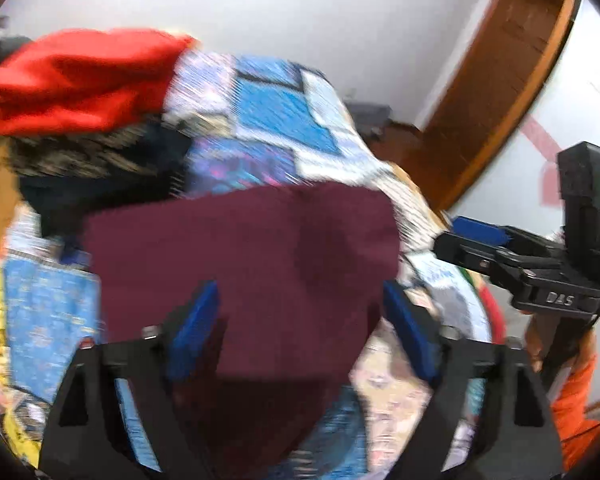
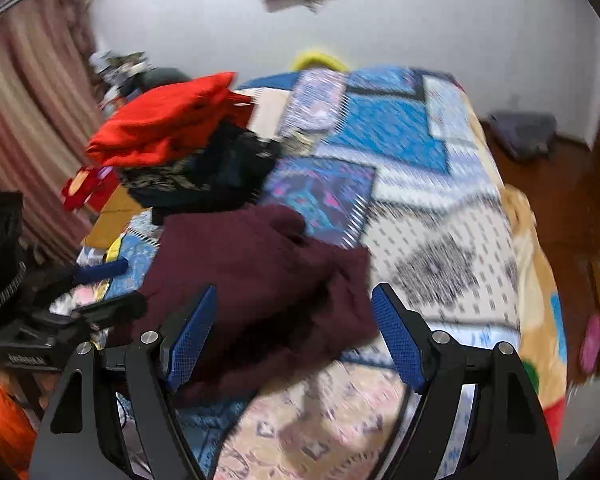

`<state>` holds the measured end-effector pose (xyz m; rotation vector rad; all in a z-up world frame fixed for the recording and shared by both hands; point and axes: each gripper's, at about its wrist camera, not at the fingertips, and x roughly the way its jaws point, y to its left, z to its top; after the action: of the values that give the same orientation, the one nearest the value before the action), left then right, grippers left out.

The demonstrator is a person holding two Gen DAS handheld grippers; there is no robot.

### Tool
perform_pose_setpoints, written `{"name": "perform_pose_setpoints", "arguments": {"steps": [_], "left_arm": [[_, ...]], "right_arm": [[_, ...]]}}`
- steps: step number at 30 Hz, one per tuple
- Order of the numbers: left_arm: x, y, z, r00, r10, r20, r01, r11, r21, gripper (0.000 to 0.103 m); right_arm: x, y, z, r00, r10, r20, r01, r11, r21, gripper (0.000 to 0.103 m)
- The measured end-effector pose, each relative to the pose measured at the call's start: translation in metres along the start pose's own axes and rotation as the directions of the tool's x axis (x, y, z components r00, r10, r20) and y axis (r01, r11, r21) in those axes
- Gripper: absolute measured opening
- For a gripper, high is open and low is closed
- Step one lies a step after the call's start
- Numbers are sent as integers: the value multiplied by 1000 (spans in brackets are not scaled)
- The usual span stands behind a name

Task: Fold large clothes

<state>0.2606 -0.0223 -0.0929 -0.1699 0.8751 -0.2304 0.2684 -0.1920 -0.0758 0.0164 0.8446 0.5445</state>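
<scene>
A maroon garment [image 1: 244, 256] lies folded in a rough rectangle on the patterned bedspread [image 1: 284, 116]. My left gripper [image 1: 302, 320] hovers over its near edge, jaws wide apart and the blue pads [image 1: 196, 316] clear of the cloth. In the right wrist view the same maroon garment [image 2: 260, 280] is bunched at its right side. My right gripper [image 2: 294, 332] stands open above its near right corner with nothing pinched. Each gripper shows in the other's view: the right gripper [image 1: 460, 236] at the right, the left gripper [image 2: 100, 280] at the left.
A pile of clothes sits at the bed's far left: a red garment [image 2: 164, 120] on top of dark ones [image 2: 204, 176]. A striped curtain [image 2: 28, 120] hangs left, a wooden door frame [image 1: 500, 80] stands right. A dark cloth [image 2: 524, 132] lies on the floor. An orange sleeve [image 1: 576, 400] shows.
</scene>
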Motion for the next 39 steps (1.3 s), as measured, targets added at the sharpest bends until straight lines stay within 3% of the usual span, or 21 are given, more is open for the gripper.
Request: {"name": "perform_pose_setpoints", "arguments": {"steps": [2, 4, 7, 10, 12, 15, 18, 22, 26, 31, 36, 39], "left_arm": [[-11, 20, -2, 996, 74, 40, -73, 997, -25, 97], [-13, 38, -5, 992, 118, 33, -116, 991, -61, 97], [-6, 58, -16, 990, 144, -3, -143, 985, -92, 97], [9, 65, -34, 985, 162, -66, -167, 982, -85, 97], [19, 64, -47, 981, 162, -104, -170, 983, -69, 97], [29, 61, -62, 981, 137, -135, -147, 987, -70, 97], [38, 60, -75, 986, 95, -138, -108, 990, -92, 100], [46, 55, -88, 981, 145, -133, -154, 986, -65, 102], [41, 49, -89, 978, 157, -140, -164, 986, -39, 102], [20, 58, -81, 976, 201, -87, -205, 978, -43, 102], [-5, 83, -63, 967, 254, -13, -254, 961, -114, 102], [-12, 100, -54, 948, 318, 13, -313, 937, -154, 102]], "right_arm": [[7, 15, 7, 1000, 6, -1, -6, 999, -49, 76], [16, 26, 11, 1000, 24, -11, -25, 996, -81, 76], [31, 34, 11, 998, 45, -36, -49, 992, -112, 76], [45, 30, 8, 998, -24, -63, 17, 993, -115, 76], [56, 16, 3, 993, -69, -101, 59, 994, -97, 76], [66, -12, -7, 984, -35, -177, 30, 999, -30, 76], [73, -34, -25, 976, -62, -209, 61, 998, -12, 84], [84, -56, -45, 968, 4, -250, 19, 996, 93, 87], [75, -41, -38, 967, -53, -250, 62, 998, 30, 86], [58, -22, -16, 972, -57, -227, 50, 998, -36, 88], [53, -6, 6, 984, -20, -177, 7, 997, -76, 89], [63, 4, 19, 984, -4, -178, -15, 994, -108, 89]]}}
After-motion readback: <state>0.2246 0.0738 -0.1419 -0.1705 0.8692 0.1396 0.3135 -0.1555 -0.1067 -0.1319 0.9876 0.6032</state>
